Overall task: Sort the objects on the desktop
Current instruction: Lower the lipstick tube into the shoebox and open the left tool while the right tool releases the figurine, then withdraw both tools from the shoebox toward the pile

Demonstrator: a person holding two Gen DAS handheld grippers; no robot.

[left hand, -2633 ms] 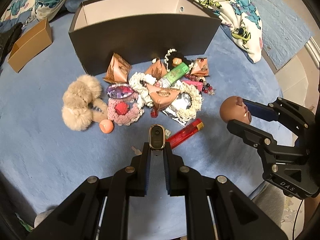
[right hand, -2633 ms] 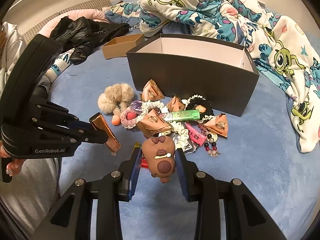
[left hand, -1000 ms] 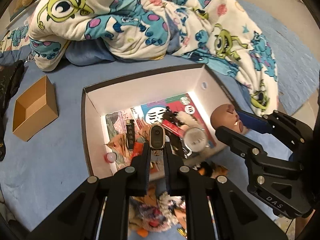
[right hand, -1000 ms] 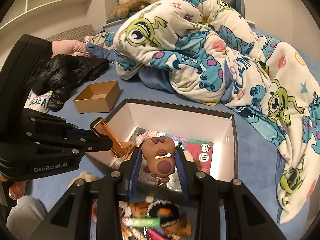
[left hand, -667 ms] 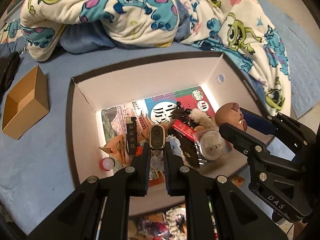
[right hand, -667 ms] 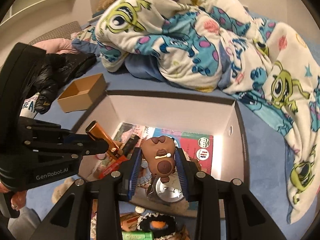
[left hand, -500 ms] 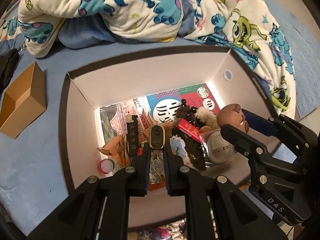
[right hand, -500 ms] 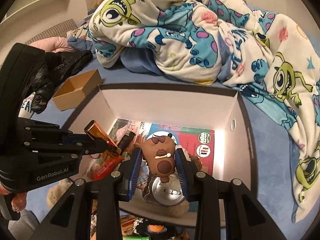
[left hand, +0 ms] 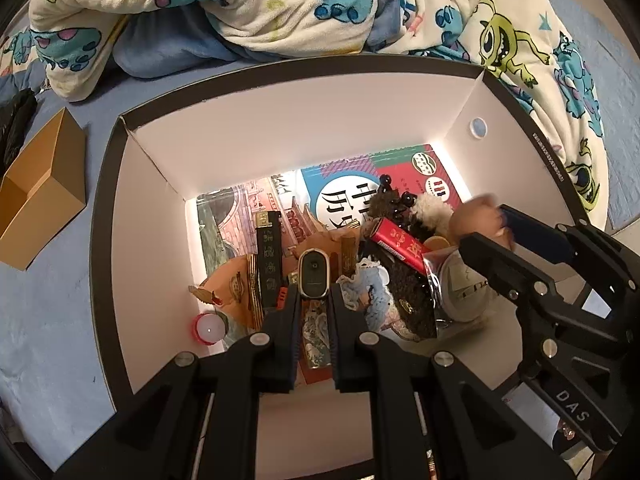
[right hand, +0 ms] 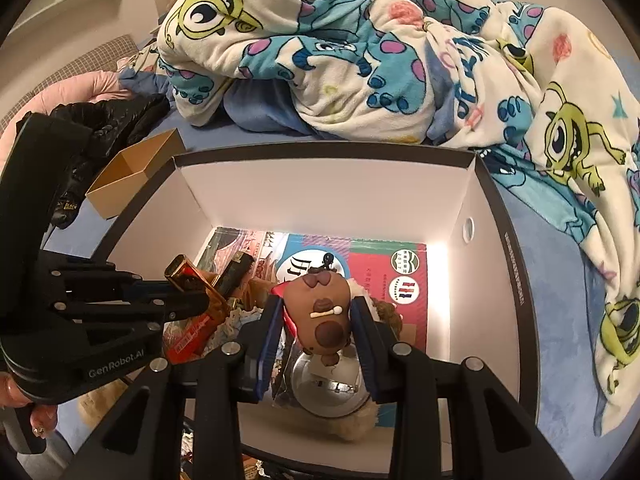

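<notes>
My left gripper (left hand: 314, 296) is shut on a gold lighter (left hand: 314, 273) and holds it inside the big black box (left hand: 280, 128), above its contents. It also shows in the right wrist view (right hand: 192, 280). My right gripper (right hand: 318, 312) is shut on a brown toy head (right hand: 322, 320) and holds it over the box's right half (right hand: 472, 208). In the left wrist view the right gripper (left hand: 492, 228) and the head (left hand: 476, 216) are blurred. The box holds several small items: a black lighter (left hand: 268, 260), a red packet (left hand: 396, 242), a round tin (right hand: 328, 388).
A small open cardboard box (left hand: 36, 200) sits left of the big box on the blue bedsheet (left hand: 44, 344). A monster-print blanket (right hand: 400, 48) lies bunched behind and to the right. A black jacket (right hand: 100, 120) lies at the far left.
Both grippers have carried their objects from the pile in front of the box up over its rim and down into its interior. The toy head is moving now in the left view.
</notes>
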